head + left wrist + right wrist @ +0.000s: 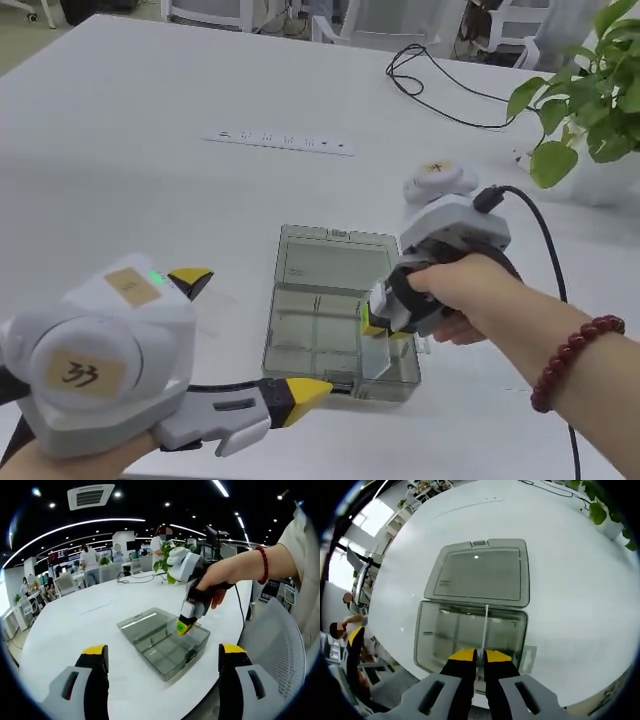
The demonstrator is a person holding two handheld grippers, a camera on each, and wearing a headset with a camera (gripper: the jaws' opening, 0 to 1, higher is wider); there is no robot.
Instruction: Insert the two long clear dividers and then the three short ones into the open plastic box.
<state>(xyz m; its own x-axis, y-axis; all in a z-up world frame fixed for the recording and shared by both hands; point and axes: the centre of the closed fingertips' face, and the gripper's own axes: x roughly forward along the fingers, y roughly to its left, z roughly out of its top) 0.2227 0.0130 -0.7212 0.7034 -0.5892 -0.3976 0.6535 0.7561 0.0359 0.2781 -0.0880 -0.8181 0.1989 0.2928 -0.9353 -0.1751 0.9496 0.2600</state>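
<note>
Worktop (150, 100): one, white and round-edged, carrying everything below.
Plant (585, 90): one, green-leaved, at the far right edge of the worktop.
Box (330, 262): one, clear grey plastic. It is open, with the lid laid flat on the far side of the base. It sits at mid-worktop, between the two grippers.
Left tongs (250, 335): one pair, yellow-tipped, spread wide and holding nothing. They are just beside the near left of the box, pointing toward it.
Right tongs (479, 656): one pair, yellow-tipped, pinched narrow on the divider's near end. They are over the right part of the base, pointing down into it.
Strip (278, 141): one white power strip, lying flat well beyond the box.
Cables: two, both black. One (430, 80) is looped at the far side near the plant. The other (545, 240) runs from the right gripper off to the right.
Disc (437, 180): one white round item with a label, just beyond the right gripper.
Divider (485, 627): one clear strip, held on edge inside the base and running from the near wall toward the hinge side.
Other partitions in the base: faint lines, number cannot be told.
Clear piece (529, 659): one, flat on the worktop just beside the right wall of the base. What it is cannot be told.
Bracelet (575, 345): one, of dark red beads, on the right wrist.
</note>
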